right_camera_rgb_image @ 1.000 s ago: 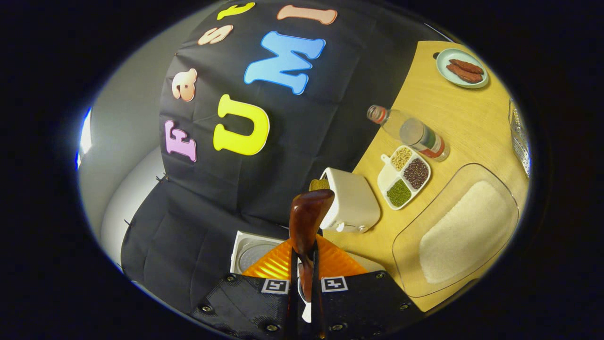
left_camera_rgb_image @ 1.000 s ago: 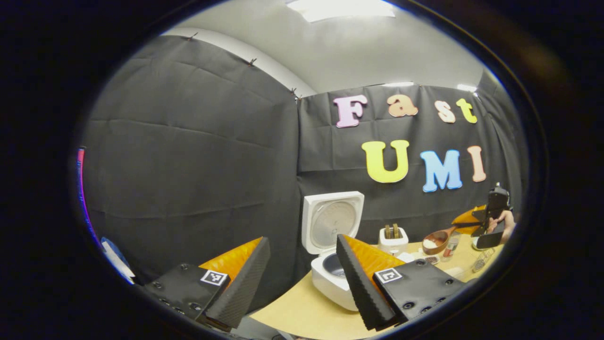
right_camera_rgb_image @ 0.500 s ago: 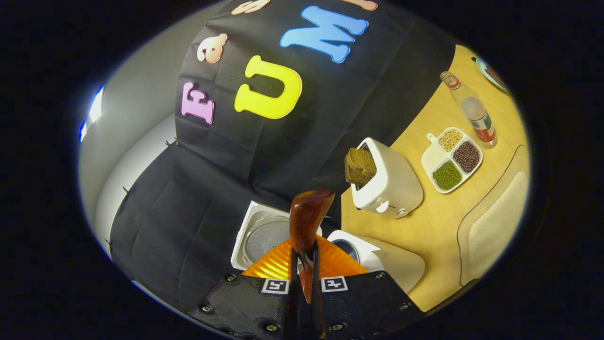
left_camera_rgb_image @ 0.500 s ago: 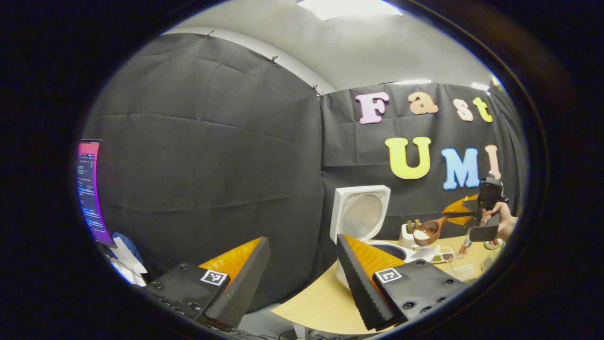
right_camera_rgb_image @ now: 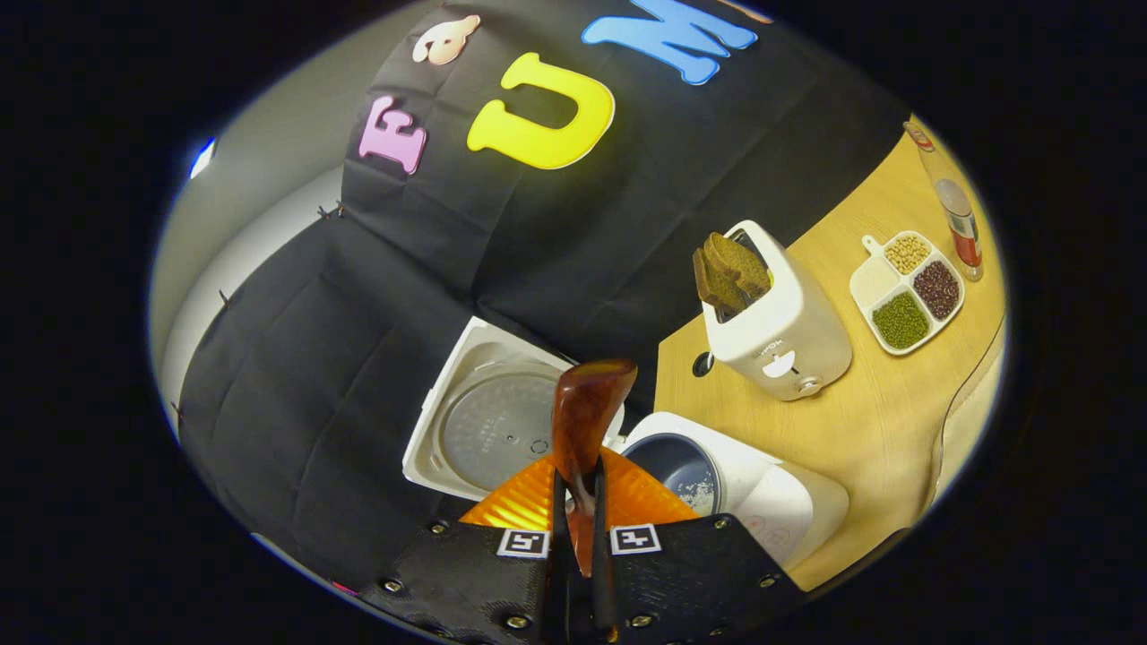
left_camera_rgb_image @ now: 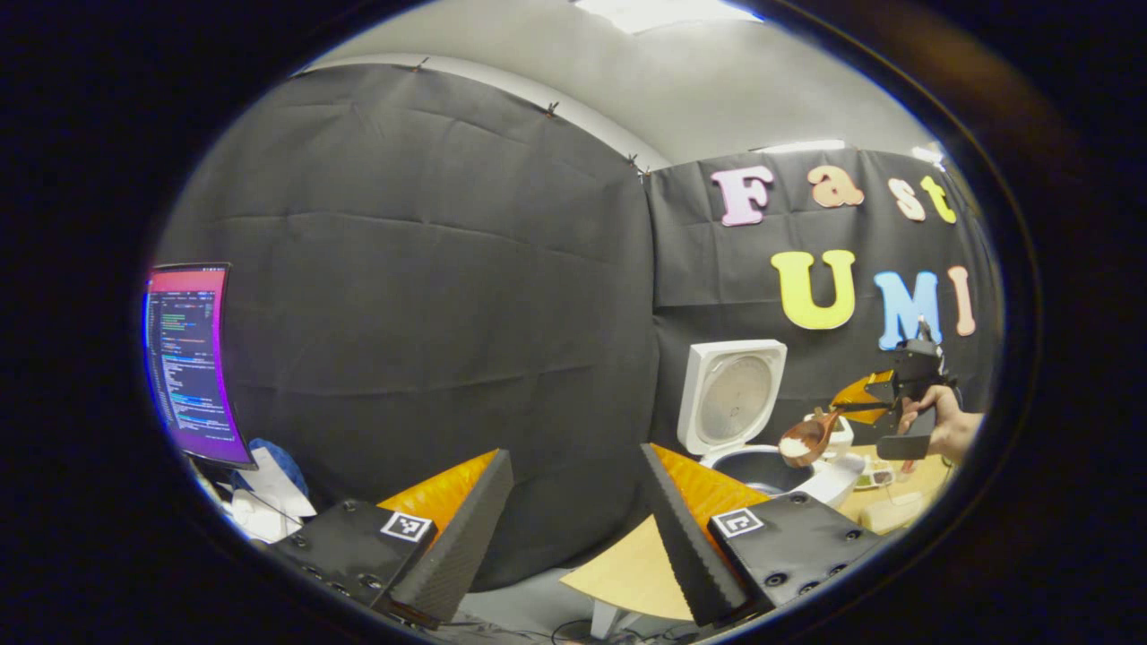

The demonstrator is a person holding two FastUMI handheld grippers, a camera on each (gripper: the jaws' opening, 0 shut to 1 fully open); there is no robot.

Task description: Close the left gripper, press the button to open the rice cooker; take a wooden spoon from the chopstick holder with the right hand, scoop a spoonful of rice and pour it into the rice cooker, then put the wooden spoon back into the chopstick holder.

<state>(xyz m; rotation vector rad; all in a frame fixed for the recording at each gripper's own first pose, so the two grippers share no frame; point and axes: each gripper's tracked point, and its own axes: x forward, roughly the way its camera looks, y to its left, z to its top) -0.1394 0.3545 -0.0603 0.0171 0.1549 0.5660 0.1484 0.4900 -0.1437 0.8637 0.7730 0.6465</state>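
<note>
On the table point(right_camera_rgb_image: 860, 430), the toaster point(right_camera_rgb_image: 778, 327) stands between the open rice cooker point(right_camera_rgb_image: 717, 479) and what looks like a divided dish point(right_camera_rgb_image: 909, 291).

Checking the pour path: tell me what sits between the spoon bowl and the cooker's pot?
Nothing: in the left gripper view the wooden spoon hangs over the rice cooker pot with bare air between.

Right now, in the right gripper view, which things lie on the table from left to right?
Open white rice cooker lid → dark wooden spoon clamped in the right gripper → white toaster holding brown bread → white divided dish of beans → clear bottle with a red band.
</note>
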